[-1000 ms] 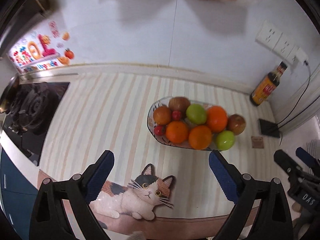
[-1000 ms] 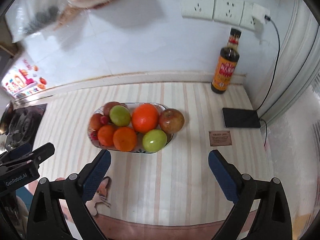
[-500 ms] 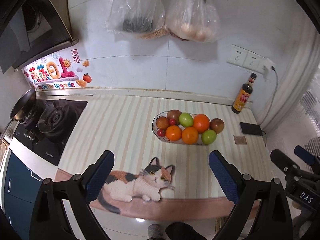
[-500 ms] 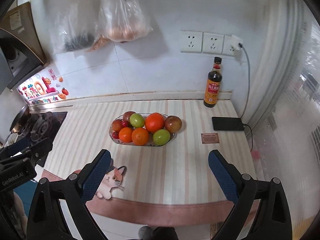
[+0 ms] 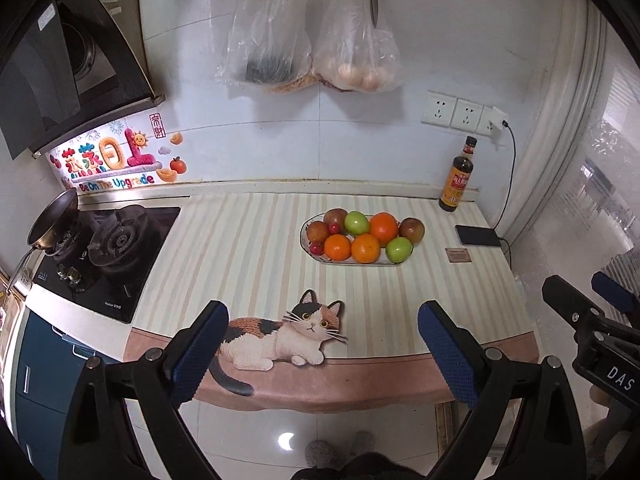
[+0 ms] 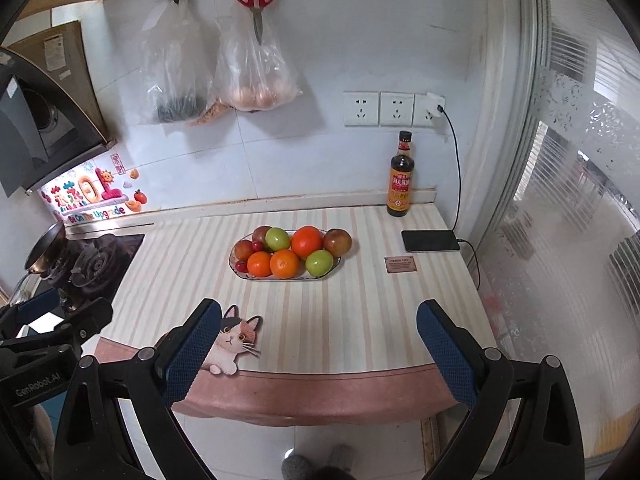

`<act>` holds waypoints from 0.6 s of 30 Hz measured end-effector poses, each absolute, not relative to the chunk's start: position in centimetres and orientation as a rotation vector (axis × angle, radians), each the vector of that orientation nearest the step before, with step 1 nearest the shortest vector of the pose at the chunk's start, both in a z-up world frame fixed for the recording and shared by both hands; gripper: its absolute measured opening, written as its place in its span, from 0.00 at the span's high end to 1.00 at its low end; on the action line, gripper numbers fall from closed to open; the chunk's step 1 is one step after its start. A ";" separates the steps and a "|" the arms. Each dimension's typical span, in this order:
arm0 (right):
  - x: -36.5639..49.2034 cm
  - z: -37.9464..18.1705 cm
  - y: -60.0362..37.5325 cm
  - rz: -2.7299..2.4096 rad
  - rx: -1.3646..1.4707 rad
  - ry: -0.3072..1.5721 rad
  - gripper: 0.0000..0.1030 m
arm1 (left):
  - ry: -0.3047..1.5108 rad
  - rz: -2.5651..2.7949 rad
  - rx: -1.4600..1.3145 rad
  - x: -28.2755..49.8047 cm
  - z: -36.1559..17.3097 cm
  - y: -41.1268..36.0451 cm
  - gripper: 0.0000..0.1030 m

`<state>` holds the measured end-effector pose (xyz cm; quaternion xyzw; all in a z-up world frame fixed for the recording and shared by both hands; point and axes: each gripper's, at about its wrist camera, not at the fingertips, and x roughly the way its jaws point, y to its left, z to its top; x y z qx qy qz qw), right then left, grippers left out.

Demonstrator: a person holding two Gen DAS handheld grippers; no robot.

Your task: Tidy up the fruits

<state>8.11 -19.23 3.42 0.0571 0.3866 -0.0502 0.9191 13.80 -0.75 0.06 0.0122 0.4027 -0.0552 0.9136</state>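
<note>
Fruits [image 5: 362,236] are heaped in the oval dish [image 5: 308,246] mid-counter, far from both grippers, left gripper [image 5: 322,346] and right gripper [image 6: 318,344], which hang wide open and empty. Honestly, nudging one round fruit could roll the brown one [image 6: 338,242] off the right rim.

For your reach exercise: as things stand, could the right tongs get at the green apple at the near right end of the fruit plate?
Probably yes. The right tongs are open and empty, back at the counter's front edge. Only bare striped counter lies between them and the green apple, which sits uncovered on the plate's near side.
</note>
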 end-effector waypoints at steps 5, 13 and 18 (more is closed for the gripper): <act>7.2 4.2 -19.9 -0.073 0.112 0.789 0.03 | 0.819 -0.100 0.008 13.0 0.5 -1.4 0.06; 7.4 4.2 -21.0 -0.039 0.111 0.796 0.01 | 0.800 -0.083 0.000 12.7 0.7 -2.0 0.06; 8.6 3.5 -21.5 -0.044 0.113 0.802 0.01 | 0.811 -0.081 -0.006 13.8 -0.1 -2.4 0.00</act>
